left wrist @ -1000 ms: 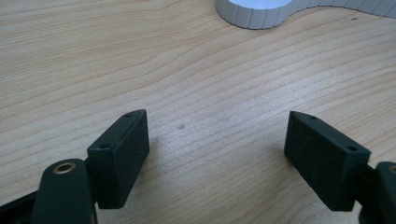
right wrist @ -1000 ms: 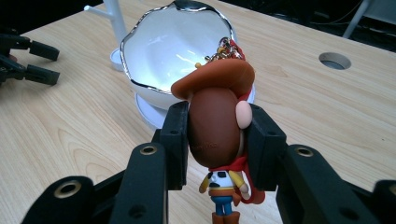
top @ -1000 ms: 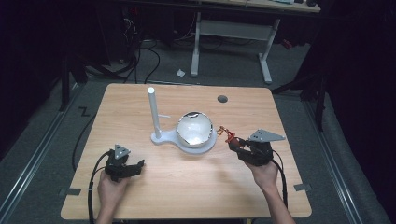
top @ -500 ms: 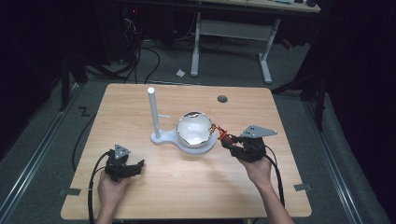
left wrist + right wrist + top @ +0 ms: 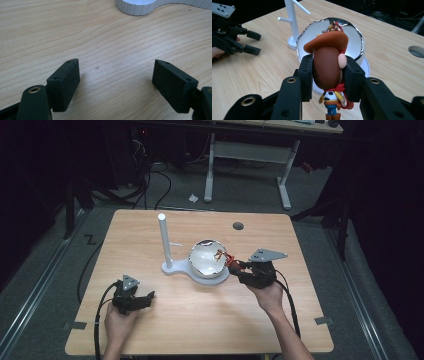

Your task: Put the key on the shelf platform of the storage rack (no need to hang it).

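Nearest the person's edge of the tabletop (image 5: 200, 320), the left hand-held gripper (image 5: 131, 297) lies low at the near left corner region, its jaws spread wide with only bare wood grain between them in the left gripper view. Its fingers (image 5: 63, 83) rest just above the surface. A broad stretch of bare wood lies around it, toward the near edge and toward the centre.

Farther in and to the right, the right hand-held gripper (image 5: 240, 266) is pinching a small cowboy figurine (image 5: 329, 67) by its brown head, one jaw pressed to each side. The figurine's orange hat sits above the jaws, and its body and red scarf hang below them. It is held just beside the right rim of a shiny round bowl (image 5: 207, 259), above the white stand base (image 5: 175, 269).

From that base a white post (image 5: 164, 240) rises upright, with a thin peg sticking out sideways. Beyond it the wood is bare up to a round grey grommet hole (image 5: 238, 226) near the far edge.

No writing or brand can be read on anything.
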The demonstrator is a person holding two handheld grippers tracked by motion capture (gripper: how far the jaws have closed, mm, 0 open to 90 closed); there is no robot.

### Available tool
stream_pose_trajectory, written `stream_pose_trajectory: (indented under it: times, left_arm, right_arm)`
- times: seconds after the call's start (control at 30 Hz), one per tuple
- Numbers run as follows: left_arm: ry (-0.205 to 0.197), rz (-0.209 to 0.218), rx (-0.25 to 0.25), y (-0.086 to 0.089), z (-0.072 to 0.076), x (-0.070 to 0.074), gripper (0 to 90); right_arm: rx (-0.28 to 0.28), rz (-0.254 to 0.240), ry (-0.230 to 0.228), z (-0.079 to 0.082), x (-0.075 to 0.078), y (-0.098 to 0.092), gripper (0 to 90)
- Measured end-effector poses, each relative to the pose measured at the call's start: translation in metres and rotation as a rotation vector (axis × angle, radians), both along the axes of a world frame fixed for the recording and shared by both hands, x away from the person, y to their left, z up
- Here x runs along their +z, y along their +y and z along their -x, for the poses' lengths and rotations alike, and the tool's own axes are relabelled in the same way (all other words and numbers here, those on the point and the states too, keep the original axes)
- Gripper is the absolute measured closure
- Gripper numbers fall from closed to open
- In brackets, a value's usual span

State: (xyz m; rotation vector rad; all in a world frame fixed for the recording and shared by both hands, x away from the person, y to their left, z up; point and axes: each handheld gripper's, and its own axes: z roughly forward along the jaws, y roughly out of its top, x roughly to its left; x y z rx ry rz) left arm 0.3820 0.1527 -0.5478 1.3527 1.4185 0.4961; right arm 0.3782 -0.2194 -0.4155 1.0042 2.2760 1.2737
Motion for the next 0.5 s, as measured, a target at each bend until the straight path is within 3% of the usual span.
stream_pose_trajectory:
  times: [0.5]
  left_arm:
    - [0.000, 0.000, 0.000, 0.000, 0.000, 0.000, 22.4]
  right_arm:
    - [0.039, 0.004, 0.054, -0.022, -0.003, 0.023, 64.9]
